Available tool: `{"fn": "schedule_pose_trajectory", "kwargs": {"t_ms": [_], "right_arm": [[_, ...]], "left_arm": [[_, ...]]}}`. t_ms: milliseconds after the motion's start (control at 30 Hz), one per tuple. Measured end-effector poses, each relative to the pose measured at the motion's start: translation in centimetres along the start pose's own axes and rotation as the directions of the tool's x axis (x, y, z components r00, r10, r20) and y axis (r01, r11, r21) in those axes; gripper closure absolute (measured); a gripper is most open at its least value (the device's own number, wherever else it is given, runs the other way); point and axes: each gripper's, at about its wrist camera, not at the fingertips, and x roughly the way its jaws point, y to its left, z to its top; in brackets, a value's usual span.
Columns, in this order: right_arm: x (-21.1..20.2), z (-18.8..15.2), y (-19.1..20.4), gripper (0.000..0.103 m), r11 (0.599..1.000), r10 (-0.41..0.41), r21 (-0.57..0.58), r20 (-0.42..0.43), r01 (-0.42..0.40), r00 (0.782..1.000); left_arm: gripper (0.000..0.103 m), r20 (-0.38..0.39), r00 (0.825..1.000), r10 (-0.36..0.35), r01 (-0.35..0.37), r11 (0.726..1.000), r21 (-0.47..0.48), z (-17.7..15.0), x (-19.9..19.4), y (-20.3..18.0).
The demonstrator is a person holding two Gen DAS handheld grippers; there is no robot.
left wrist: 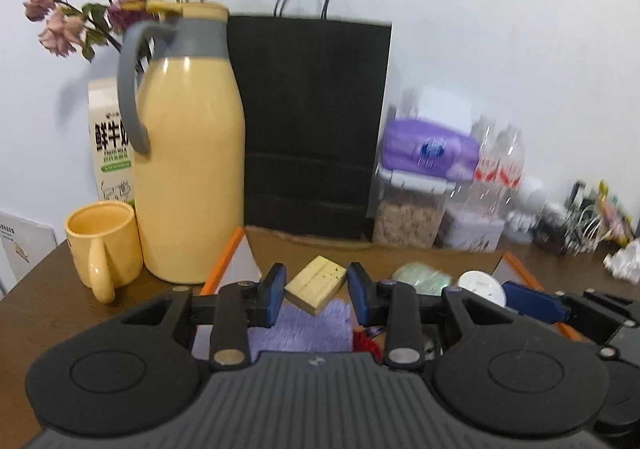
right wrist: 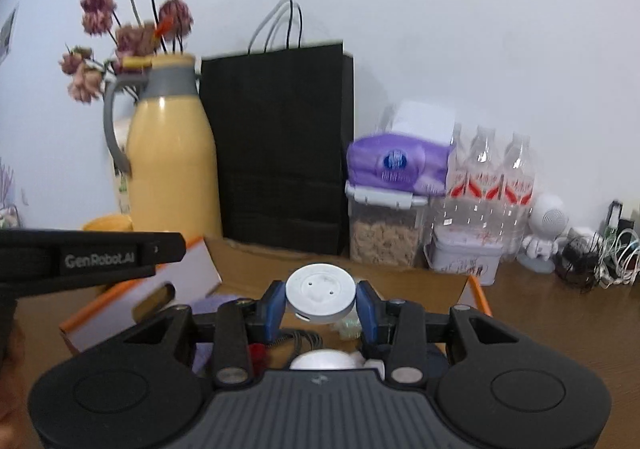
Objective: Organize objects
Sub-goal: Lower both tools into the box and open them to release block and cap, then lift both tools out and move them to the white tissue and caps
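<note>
A pale yellow wooden block (left wrist: 318, 283) hangs tilted between the blue pads of my left gripper (left wrist: 317, 291), which is shut on it. Below lies an open cardboard box with orange edges (left wrist: 224, 261), and a purple fluffy cloth (left wrist: 308, 329) rests inside. My right gripper (right wrist: 321, 307) is shut on a white round disc (right wrist: 320, 295) over the same box (right wrist: 478, 293). In the left wrist view that disc (left wrist: 480, 285) shows at the right beside a blue finger (left wrist: 532, 299). The left gripper's black body (right wrist: 92, 257) crosses the right wrist view at the left.
On the brown table behind the box stand a yellow thermos jug (left wrist: 188, 169), a yellow mug (left wrist: 104, 245), a milk carton (left wrist: 110, 145) and a black paper bag (left wrist: 312, 121). To the right are a cereal container (right wrist: 384, 233) under a purple tissue pack, water bottles (right wrist: 492, 185), a tin and tangled cables (right wrist: 600, 253).
</note>
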Motion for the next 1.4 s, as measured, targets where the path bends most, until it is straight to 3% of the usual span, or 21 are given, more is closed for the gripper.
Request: {"fn": "schedule_pose_trajectory", "kwargs": {"t_ms": [167, 200, 233, 300, 333, 367, 433, 533, 1067, 1400], "right_arm": [[1.0, -1.1, -0.5, 0.066, 1.000, 0.002, -0.002, -0.044, -0.002, 0.999], [1.0, -1.2, -0.5, 0.066, 1.000, 0.004, -0.002, -0.047, -0.004, 0.999], [1.0, -1.2, -0.6, 0.065, 1.000, 0.004, -0.001, -0.049, -0.004, 0.999], [0.8, -1.2, -0.8, 0.065, 1.000, -0.005, 0.001, -0.050, 0.005, 0.999], [0.8, -1.3, -0.8, 0.059, 1.000, -0.010, 0.000, -0.052, 0.010, 0.999], [0.8, -1.3, -1.0, 0.052, 1.000, -0.013, 0.001, -0.059, 0.013, 0.998], [0.8, -1.3, -1.2, 0.016, 1.000, -0.024, 0.007, -0.061, 0.025, 0.998], [0.6, -1.3, -1.2, 0.002, 0.999, -0.040, 0.008, -0.059, 0.040, 0.997], [-0.1, -0.9, -1.6, 0.000, 0.998, -0.040, 0.041, -0.067, 0.043, 0.997], [-2.5, -1.1, -1.8, 0.000, 0.999, -0.030, 0.013, -0.059, 0.031, 0.998]], "left_arm": [[0.068, -0.027, 0.999, 0.019, -0.018, 1.000, 0.024, -0.9, 1.0, 0.4], [0.062, -0.026, 0.999, 0.026, -0.026, 0.999, 0.026, -1.0, 1.0, 0.4], [0.043, -0.025, 0.999, 0.038, -0.038, 0.999, 0.030, -1.1, 0.9, 0.4], [0.016, 0.007, 0.998, 0.066, -0.067, 0.997, 0.037, -1.2, 0.5, 0.2], [0.005, 0.022, 0.997, 0.079, -0.080, 0.996, 0.043, -1.2, 0.3, 0.1], [0.000, 0.033, 0.995, 0.090, -0.091, 0.995, 0.048, -1.2, 0.1, 0.1], [0.000, 0.042, 0.995, 0.089, -0.091, 0.995, 0.047, -1.1, -0.2, 0.0], [0.000, 0.028, 0.997, 0.075, -0.077, 0.996, 0.041, -1.0, -0.1, 0.2], [0.000, 0.016, 0.999, 0.046, -0.046, 0.999, 0.026, -1.0, -0.6, 0.3], [0.000, 0.022, 1.000, 0.015, -0.016, 0.999, 0.050, -1.7, -2.9, 1.0]]}}
